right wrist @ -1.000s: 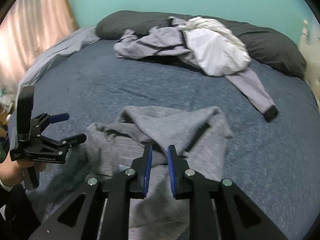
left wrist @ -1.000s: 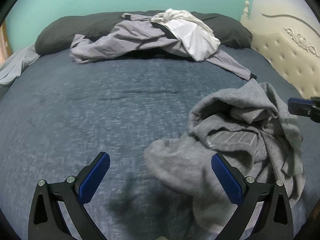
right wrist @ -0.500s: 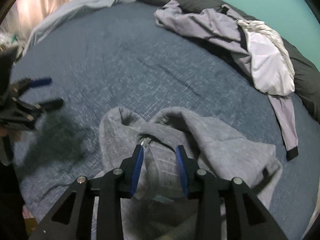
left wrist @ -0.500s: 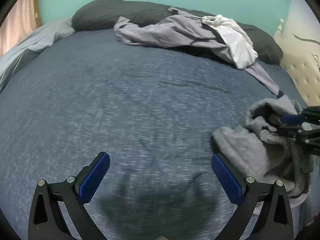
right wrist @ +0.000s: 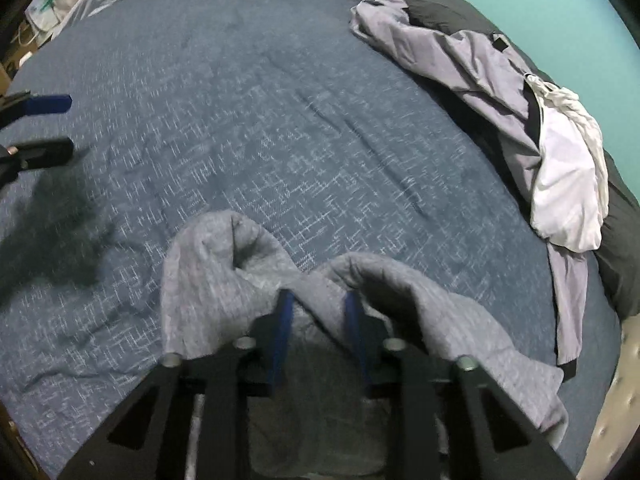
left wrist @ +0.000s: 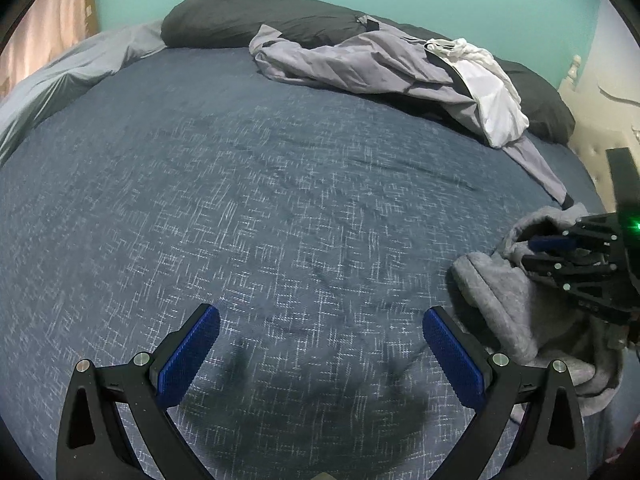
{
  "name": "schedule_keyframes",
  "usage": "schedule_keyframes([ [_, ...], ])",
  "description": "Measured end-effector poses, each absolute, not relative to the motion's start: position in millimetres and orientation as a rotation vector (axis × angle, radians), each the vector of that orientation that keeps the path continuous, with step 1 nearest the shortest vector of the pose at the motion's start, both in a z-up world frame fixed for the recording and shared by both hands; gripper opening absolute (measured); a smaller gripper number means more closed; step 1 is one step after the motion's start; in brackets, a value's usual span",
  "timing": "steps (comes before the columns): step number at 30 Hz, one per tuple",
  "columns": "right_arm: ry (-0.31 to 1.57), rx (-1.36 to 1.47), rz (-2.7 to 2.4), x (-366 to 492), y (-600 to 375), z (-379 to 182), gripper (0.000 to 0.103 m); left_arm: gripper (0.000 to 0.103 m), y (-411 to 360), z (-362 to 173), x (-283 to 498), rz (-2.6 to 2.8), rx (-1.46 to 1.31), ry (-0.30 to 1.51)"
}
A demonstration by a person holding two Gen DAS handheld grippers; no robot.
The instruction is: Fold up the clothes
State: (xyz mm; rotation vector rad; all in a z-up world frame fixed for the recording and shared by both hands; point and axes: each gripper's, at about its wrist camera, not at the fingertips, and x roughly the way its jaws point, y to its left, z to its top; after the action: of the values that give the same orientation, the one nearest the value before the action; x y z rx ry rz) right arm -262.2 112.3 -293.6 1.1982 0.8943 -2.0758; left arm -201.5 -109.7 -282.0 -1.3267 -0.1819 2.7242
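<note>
A crumpled grey sweatshirt [right wrist: 208, 280] lies at the near right edge of the blue bed [right wrist: 280, 120]. My right gripper [right wrist: 318, 308] is pushed into it, its fingers partly apart with a fold of grey fabric between and over the tips. In the left wrist view that sweatshirt [left wrist: 500, 300] sits far right with the right gripper [left wrist: 540, 252] on top of it. My left gripper [left wrist: 320, 344] is wide open above bare bedspread, left of the sweatshirt and not touching it. The left gripper [right wrist: 40, 128] also shows at the right wrist view's left edge.
A lilac jacket [left wrist: 360, 64] with a white garment [left wrist: 496, 100] on it lies at the far side against dark pillows [left wrist: 240, 16]. A pale sheet [left wrist: 60, 76] bunches at far left. A cream padded headboard [left wrist: 600, 120] borders the right.
My left gripper has swung left, off the sweatshirt and over bare bed. My right gripper's fingers, nearly together a second ago, have spread and pushed deeper into the grey fabric.
</note>
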Motion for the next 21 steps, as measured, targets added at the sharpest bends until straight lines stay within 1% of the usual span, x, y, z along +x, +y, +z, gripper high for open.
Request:
schedule_keyframes([
  [1,0.892,1.188,-2.088,-262.3,114.7,-290.0,0.012,0.103,-109.5,-280.9,-200.7,2.725,-1.320,-0.180],
  [2,0.890,1.177,-2.100,-262.5,117.2,-286.4,0.005,0.103,-109.3,-279.9,-200.1,2.726,-1.314,-0.178],
  [3,0.888,1.167,-2.113,-262.6,119.6,-282.9,0.003,0.103,-109.1,-278.9,-199.6,2.728,-1.308,-0.176],
  [7,0.878,1.124,-2.162,-263.1,129.3,-268.6,0.002,0.103,-108.8,-275.6,-198.5,2.728,-1.306,-0.191],
  [11,0.814,1.056,-2.259,-264.2,142.4,-234.9,0.002,0.103,-101.2,-265.7,-195.1,2.721,-1.284,-0.191],
  [15,0.668,0.971,-2.380,-262.4,164.9,-181.5,0.002,0.103,-79.5,-248.6,-186.5,2.656,-1.194,-0.194],
  [21,0.531,0.851,-2.512,-248.5,192.2,-96.4,0.002,0.103,-32.6,-223.7,-171.5,2.562,-1.095,-0.194],
])
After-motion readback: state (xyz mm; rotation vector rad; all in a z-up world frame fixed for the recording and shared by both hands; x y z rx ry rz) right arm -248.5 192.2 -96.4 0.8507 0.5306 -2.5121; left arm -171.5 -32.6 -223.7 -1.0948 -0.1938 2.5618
